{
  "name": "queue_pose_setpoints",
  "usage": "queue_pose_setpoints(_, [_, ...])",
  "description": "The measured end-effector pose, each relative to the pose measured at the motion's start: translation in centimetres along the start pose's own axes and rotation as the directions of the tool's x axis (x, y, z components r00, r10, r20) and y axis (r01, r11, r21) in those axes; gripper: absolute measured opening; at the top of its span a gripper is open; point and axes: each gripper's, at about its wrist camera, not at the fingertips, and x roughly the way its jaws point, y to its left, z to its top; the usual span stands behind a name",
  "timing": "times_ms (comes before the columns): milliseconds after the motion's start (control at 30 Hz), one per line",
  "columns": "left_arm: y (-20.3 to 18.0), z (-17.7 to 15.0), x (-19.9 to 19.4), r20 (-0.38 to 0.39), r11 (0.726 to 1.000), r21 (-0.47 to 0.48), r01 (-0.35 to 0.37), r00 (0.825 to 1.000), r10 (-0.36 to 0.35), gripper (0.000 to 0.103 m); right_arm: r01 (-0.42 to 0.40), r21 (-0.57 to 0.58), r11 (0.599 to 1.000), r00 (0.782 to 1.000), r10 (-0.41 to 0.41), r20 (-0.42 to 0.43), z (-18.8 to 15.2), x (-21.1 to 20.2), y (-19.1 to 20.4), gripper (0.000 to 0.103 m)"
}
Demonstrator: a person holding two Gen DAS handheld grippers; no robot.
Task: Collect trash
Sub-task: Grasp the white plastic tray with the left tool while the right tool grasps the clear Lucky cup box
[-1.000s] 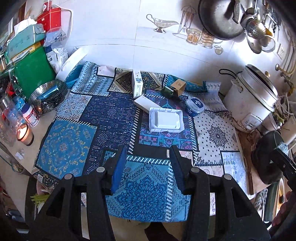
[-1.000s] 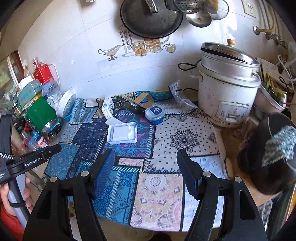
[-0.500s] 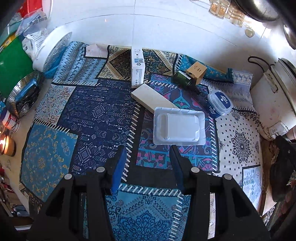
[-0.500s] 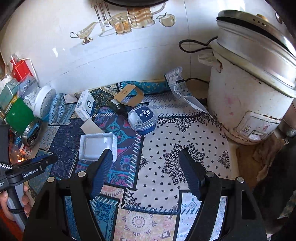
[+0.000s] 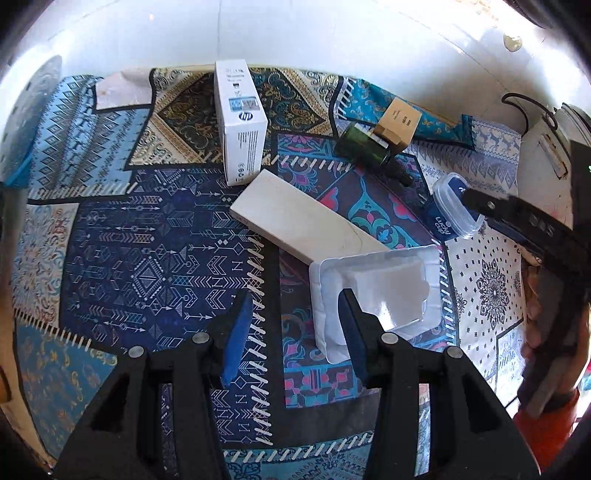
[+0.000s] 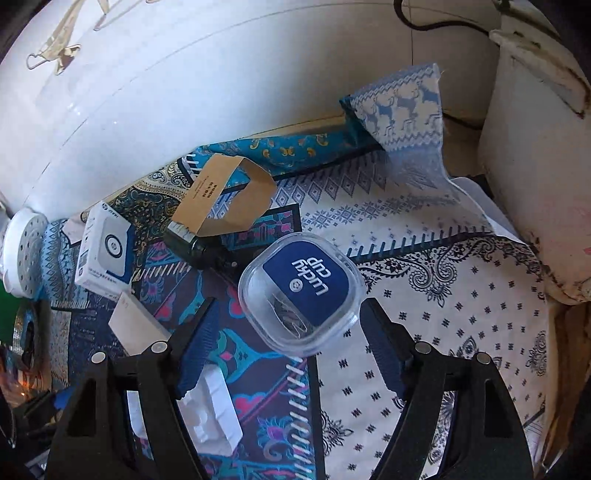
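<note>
Place: a home kitchen counter.
Wall: white tiles [image 6: 184, 92] ahead of the tool, with stickers of tableware [image 6: 55, 55].
Appliance: a worn white rice cooker [image 6: 535, 184] to the right, its cord [image 6: 443, 26] going up the wall.
Surface: a patchwork cloth [image 5: 147, 240] under the tool.
Clutter: a food tub [image 6: 299, 291], boxes, a bottle [image 5: 365, 149].

A glossy white wall [image 6: 184, 74] rises behind a counter draped in patterned patchwork cloth [image 5: 147, 258].

Glossy clear plastic tub with blue lid label [image 6: 301, 291]; matt white foam tray [image 5: 376, 295]; patterned woven cloth [image 5: 147, 258]; brown cardboard sleeve [image 6: 225, 195].
</note>
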Motion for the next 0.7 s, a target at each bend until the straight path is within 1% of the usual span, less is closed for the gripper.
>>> queue_pose_setpoints(67, [0.1, 0.0, 0.6, -0.017, 1.000, 0.007, 0.010, 1.000, -0.010, 0.047, 0.042, 0.001, 0.999, 0.999, -0.042, 0.018, 0.3, 0.5, 0.3, 0.083])
queue_pose_setpoints(167, [0.2, 0.1, 1.1, -0.027, 1.000, 0.008, 0.019, 0.999, -0.019, 0.047, 0.050, -0.006, 0.999, 0.999, -0.050, 0.004, 0.6, 1.2, 0.5, 0.086])
queue_pose_setpoints(267, [0.1, 0.1, 1.4, -0.026, 1.000, 0.001, 0.028, 0.999, -0.028, 0.047, 0.094, -0.032, 0.995, 0.996, -0.094, 0.007, 0.6, 1.6, 0.9, 0.094])
queue_pose_setpoints(367, [-0.1, 0.2, 1.5, -0.021, 0.999, -0.003, 0.033, 0.999, -0.033, 0.047, 0.133, -0.050, 0.990, 0.991, -0.133, 0.007, 0.5, 1.9, 1.2, 0.094])
queue_pose_setpoints(433, [-0.3, 0.3, 1.7, -0.016, 0.999, 0.002, 0.040, 0.999, -0.040, 0.041, 0.110, -0.052, 0.993, 0.993, -0.112, -0.041, 0.5, 2.8, 1.0, 0.092])
queue_pose_setpoints(467, [-0.5, 0.4, 1.8, -0.015, 0.999, 0.004, 0.042, 0.999, -0.042, 0.036, 0.113, -0.043, 0.993, 0.992, -0.115, -0.057, 0.3, 3.1, 0.8, 0.090])
queue_pose_setpoints(500, [-0.5, 0.5, 2.0, -0.014, 0.999, 0.006, 0.043, 0.999, -0.043, 0.030, 0.114, -0.035, 0.993, 0.992, -0.116, -0.057, 0.1, 3.1, 0.6, 0.090])
queue_pose_setpoints(533, [-0.6, 0.6, 2.1, -0.013, 0.999, 0.006, 0.040, 0.999, -0.040, 0.027, 0.101, -0.025, 0.995, 0.993, -0.103, -0.050, -0.1, 2.9, 0.4, 0.089])
queue_pose_setpoints(567, [-0.6, 0.7, 2.4, -0.011, 0.999, 0.000, 0.038, 0.999, -0.038, 0.021, 0.091, -0.017, 0.996, 0.995, -0.091, -0.040, -0.3, 2.6, 0.2, 0.083])
queue_pose_setpoints(600, [-0.6, 0.7, 2.5, -0.011, 0.999, -0.006, 0.042, 0.999, -0.042, 0.019, 0.078, -0.013, 0.997, 0.996, -0.078, -0.030, -0.6, 2.3, 0.0, 0.081])
queue_pose_setpoints(633, [-0.6, 0.8, 2.7, -0.013, 0.999, -0.013, 0.049, 0.999, -0.050, 0.019, 0.075, -0.011, 0.997, 0.997, -0.076, -0.026, -0.7, 2.0, -0.2, 0.081])
queue_pose_setpoints(700, [-0.6, 0.8, 3.0, -0.015, 0.998, -0.022, 0.055, 0.998, -0.055, 0.014, 0.084, -0.014, 0.996, 0.996, -0.084, -0.005, -1.0, 1.3, -0.5, 0.081])
